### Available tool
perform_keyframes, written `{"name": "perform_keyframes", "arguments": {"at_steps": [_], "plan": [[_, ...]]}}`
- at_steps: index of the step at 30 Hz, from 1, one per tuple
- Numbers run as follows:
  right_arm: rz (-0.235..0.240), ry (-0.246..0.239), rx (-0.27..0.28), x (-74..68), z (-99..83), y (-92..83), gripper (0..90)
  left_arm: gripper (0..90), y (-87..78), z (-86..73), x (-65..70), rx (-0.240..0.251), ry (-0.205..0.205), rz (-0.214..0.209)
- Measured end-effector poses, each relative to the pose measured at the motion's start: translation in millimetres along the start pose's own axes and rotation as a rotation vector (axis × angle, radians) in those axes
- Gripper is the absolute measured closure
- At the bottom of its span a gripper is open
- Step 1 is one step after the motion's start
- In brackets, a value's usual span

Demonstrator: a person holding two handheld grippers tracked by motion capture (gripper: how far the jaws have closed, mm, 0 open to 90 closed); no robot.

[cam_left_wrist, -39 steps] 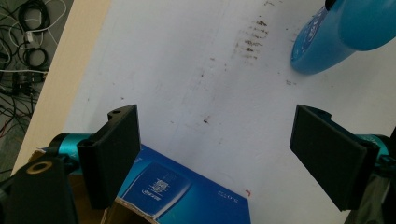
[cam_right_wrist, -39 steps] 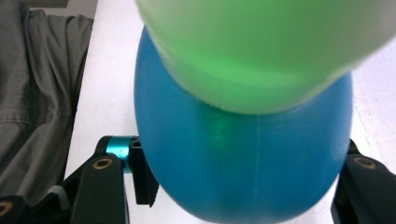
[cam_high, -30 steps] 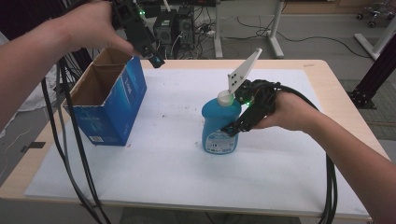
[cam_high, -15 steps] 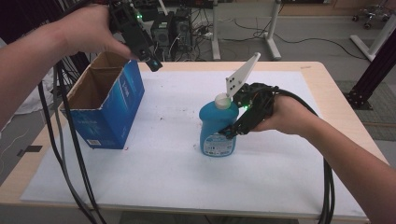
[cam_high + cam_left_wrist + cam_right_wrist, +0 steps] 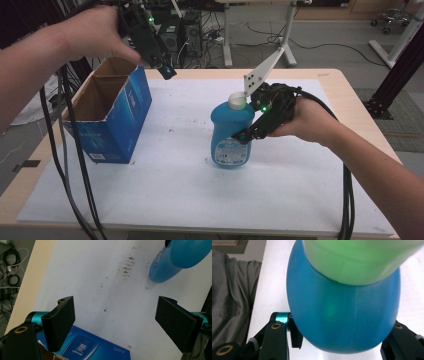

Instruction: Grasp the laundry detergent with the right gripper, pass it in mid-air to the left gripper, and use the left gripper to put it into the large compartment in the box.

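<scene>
Right gripper (image 5: 244,136) jaws just closing, clamped on blue bottle (image 5: 231,135) body. Bottle upright mid-table on white mat (image 5: 280,200), cap up, long axis vertical. Left gripper (image 5: 116,323) spread wide, empty, above cardboard box (image 5: 112,117).

Open blue cardboard box (image 5: 107,120) sits below and to the left of the left gripper (image 5: 166,73), on the white sheet (image 5: 200,200). Brown specks (image 5: 126,266) dot that sheet ahead of its jaws. Past the right gripper (image 5: 240,137), the wooden table (image 5: 345,95) edge, then white desk legs (image 5: 287,30) and floor cables (image 5: 345,50) well beyond.
</scene>
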State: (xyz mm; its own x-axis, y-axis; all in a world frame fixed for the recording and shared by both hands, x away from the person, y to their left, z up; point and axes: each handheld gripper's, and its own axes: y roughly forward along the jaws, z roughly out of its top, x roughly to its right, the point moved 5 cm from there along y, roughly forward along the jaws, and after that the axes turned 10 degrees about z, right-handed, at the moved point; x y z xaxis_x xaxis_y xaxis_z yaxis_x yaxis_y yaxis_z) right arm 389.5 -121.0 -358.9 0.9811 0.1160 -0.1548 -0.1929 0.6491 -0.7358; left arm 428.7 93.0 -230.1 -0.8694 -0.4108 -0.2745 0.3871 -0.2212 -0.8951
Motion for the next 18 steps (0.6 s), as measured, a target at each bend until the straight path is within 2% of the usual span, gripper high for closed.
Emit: {"name": "perform_keyframes", "arguments": {"at_steps": [9, 18], "plan": [[-0.005, -0.004, 0.009, 1.3, 24.2, -16.7, 46.9, 16.5, -17.3, 20.6, 13.1, 0.067, 0.046, -0.059], [0.004, -0.008, 0.0, 1.6, 38.8, -22.3, 47.1, 16.5, -21.5, 31.7, 24.1, 0.087, 0.089, -0.122]]}}
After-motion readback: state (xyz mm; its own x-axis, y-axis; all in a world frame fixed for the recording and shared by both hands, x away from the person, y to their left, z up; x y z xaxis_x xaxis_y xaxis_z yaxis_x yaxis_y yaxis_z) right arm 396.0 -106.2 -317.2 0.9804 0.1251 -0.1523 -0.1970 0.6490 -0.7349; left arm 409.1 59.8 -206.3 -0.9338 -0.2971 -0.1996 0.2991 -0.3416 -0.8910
